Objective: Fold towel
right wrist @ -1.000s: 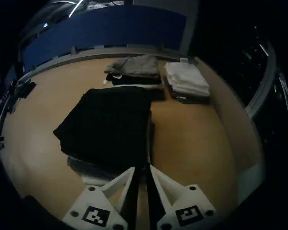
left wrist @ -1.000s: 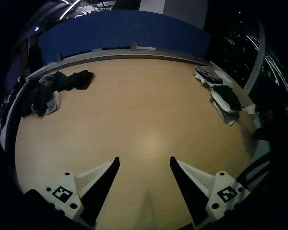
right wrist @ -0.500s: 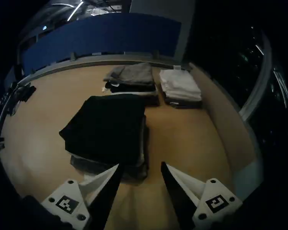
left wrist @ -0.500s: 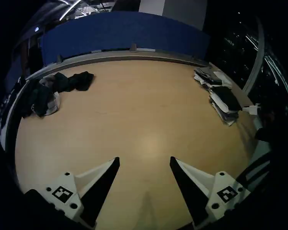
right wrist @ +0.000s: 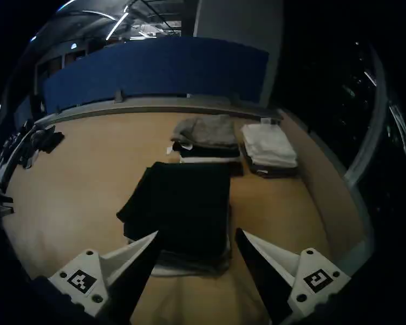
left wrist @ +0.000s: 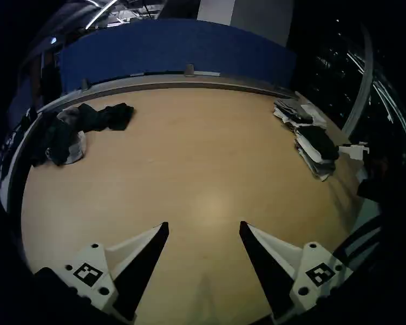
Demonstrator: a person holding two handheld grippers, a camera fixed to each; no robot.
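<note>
As its fingers (right wrist: 138, 262) spread wide, right hand-held gripper (right wrist: 196, 231), facing folded black towel (right wrist: 184, 206)

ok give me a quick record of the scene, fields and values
left gripper: open, holding nothing, pointing across wooden table
right gripper: open, holding nothing, at near edge of dark folded towel
dark folded towel: tops nearest stack
behind it: grey stack, white stack
unfolded: crumpled dark cloths, table's far left
backdrop: blue partition
</note>
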